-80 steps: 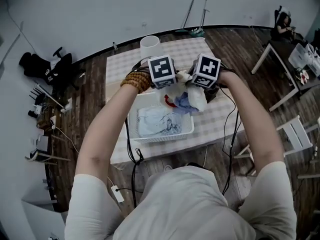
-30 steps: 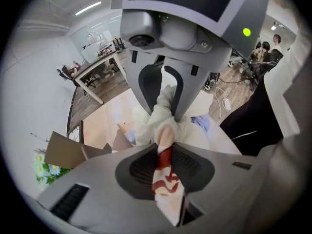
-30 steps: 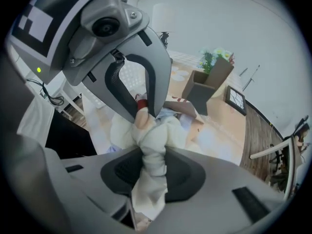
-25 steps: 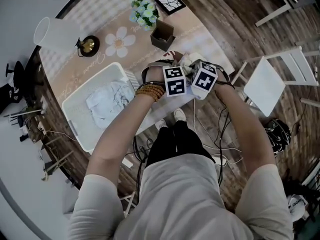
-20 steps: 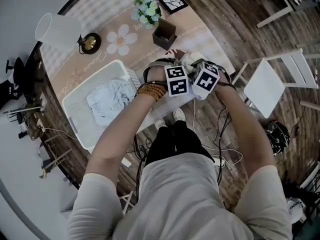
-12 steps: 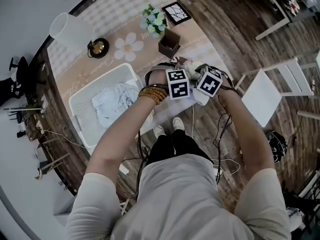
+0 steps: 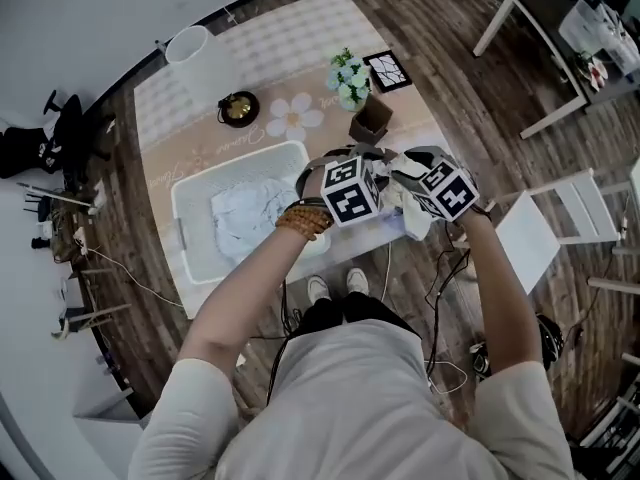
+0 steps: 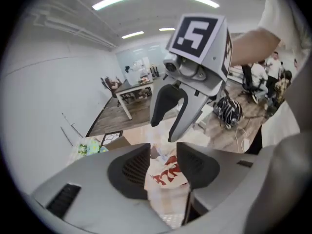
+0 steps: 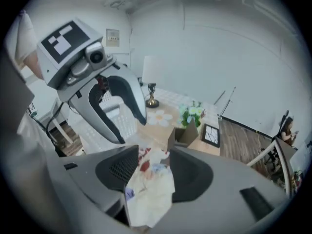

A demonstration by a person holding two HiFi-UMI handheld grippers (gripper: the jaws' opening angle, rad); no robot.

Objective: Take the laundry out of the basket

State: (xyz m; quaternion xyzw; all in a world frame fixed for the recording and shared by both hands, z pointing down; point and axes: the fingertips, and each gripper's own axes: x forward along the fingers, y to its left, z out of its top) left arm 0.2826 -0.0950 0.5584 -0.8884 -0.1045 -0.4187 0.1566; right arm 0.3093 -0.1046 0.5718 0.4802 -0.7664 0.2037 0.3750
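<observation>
A: Where is the garment [image 7: 410,216]?

B: Out of the basket [image 7: 188,230] and off the table [image 7: 290,48], bunched between the two claws by the table's near edge. A pale cloth [image 7: 245,218] lies inside the basket, well apart from it.

A: And the left gripper [image 8: 163,150]?

B: Its jaws have just been opening, but white fabric with red print fills the gap and touches both pads, so it is clamped on the garment. The right gripper [image 9: 153,152] is the same: jaws just widened, cloth pinched between the pads.

A: How does the fabric sit against each claw?

B: In the right gripper view it runs along the gap from the tips back toward the camera, with a loose end drooping below the pads. In the left gripper view the printed part sits just behind the tips.

A: Which way does its length run?

B: It is too crumpled to be sure. From the head view it seems to hang downward from the right gripper, with the upper end gathered between the two claws.
</observation>
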